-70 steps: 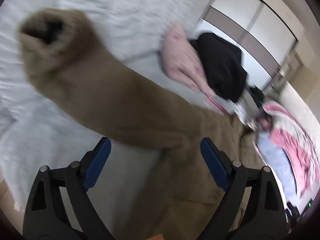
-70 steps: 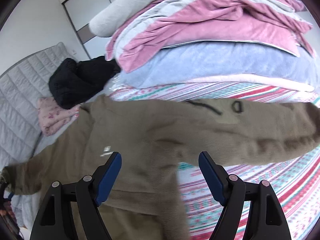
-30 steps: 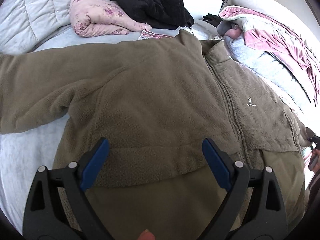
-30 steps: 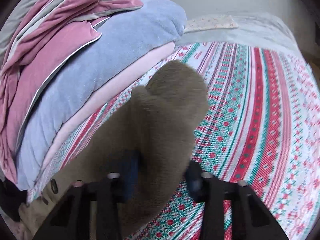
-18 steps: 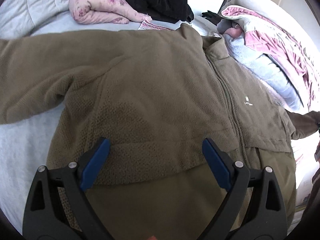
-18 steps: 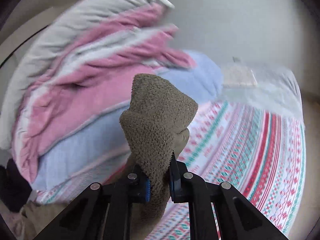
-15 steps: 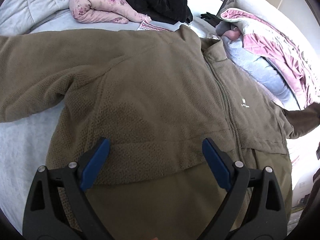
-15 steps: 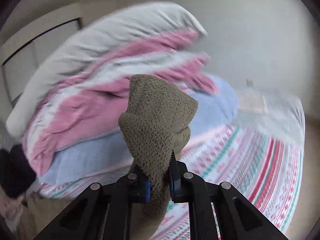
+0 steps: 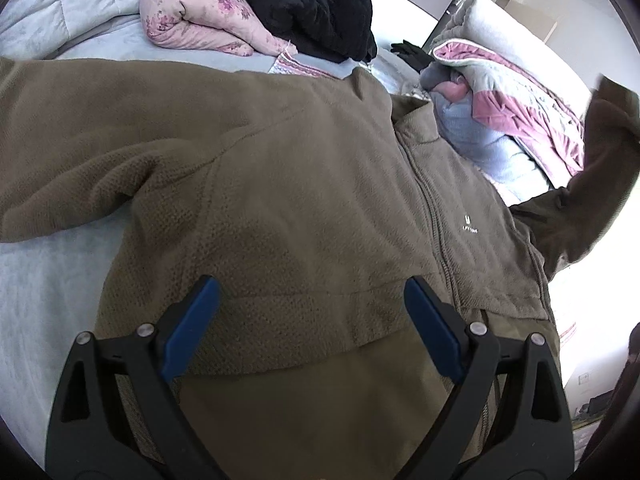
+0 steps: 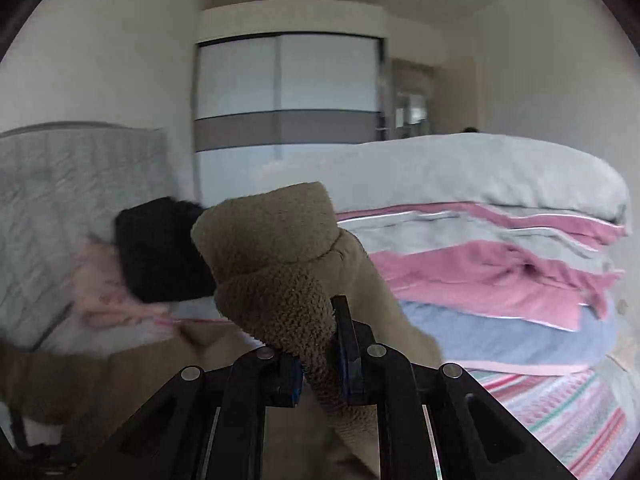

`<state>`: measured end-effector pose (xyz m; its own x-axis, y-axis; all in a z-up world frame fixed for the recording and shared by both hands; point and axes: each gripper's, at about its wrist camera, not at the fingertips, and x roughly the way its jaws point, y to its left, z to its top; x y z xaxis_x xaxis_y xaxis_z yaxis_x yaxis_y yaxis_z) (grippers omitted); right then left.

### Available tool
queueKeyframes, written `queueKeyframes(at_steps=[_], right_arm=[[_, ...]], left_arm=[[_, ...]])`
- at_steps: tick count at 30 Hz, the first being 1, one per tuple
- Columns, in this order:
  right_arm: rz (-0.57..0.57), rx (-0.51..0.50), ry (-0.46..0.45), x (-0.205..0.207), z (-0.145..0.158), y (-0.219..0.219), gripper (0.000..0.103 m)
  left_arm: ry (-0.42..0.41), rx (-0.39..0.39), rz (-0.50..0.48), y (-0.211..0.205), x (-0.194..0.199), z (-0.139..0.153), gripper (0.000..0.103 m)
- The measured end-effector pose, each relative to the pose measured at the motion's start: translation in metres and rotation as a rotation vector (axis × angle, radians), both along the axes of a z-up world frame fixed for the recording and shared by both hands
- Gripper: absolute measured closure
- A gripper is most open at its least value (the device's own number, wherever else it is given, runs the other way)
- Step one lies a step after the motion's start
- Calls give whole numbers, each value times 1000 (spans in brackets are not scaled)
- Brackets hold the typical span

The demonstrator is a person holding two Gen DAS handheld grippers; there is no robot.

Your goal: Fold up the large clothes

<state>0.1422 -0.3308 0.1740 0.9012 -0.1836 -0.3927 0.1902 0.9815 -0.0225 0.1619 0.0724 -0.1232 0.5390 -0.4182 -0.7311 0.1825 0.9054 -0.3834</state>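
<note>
An olive-brown fleece jacket (image 9: 312,184) lies front up and zipped on the bed, one sleeve stretched out to the left. My left gripper (image 9: 312,316) is open and empty, hovering above the jacket's lower hem. My right gripper (image 10: 320,344) is shut on the cuff of the other sleeve (image 10: 276,264) and holds it raised in the air. That lifted sleeve also shows at the right edge of the left wrist view (image 9: 592,168).
A pink floral bundle (image 9: 192,24) and a black garment (image 9: 308,4) lie above the jacket's collar. A stack of grey, pink and blue bedding (image 10: 500,264) sits to the right. A striped sheet (image 10: 560,412) covers the bed; a wardrobe (image 10: 288,96) stands behind.
My right gripper closed on the sleeve cuff, lifted it off the striped sheet and swung it back toward the jacket body. My left gripper stayed open above the hem.
</note>
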Motion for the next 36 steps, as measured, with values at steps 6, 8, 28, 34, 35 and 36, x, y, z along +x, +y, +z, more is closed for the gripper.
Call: queueKeyframes(at_steps=[6, 8, 28, 34, 35, 36], right_arm=[[199, 23, 191, 60, -91, 103, 90], [250, 40, 264, 74, -131, 129, 89], [548, 250, 505, 19, -231, 117, 79], [527, 277, 536, 9, -261, 107, 75], [535, 286, 538, 11, -261, 105, 75], [542, 292, 536, 12, -262, 103, 75]], left_arm=[[5, -18, 21, 8, 3, 1, 9], [8, -33, 21, 9, 3, 1, 9], [160, -276, -139, -39, 29, 8, 9], [247, -268, -141, -67, 32, -9, 9], [259, -269, -141, -70, 31, -11, 9], [270, -274, -144, -73, 30, -12, 9]])
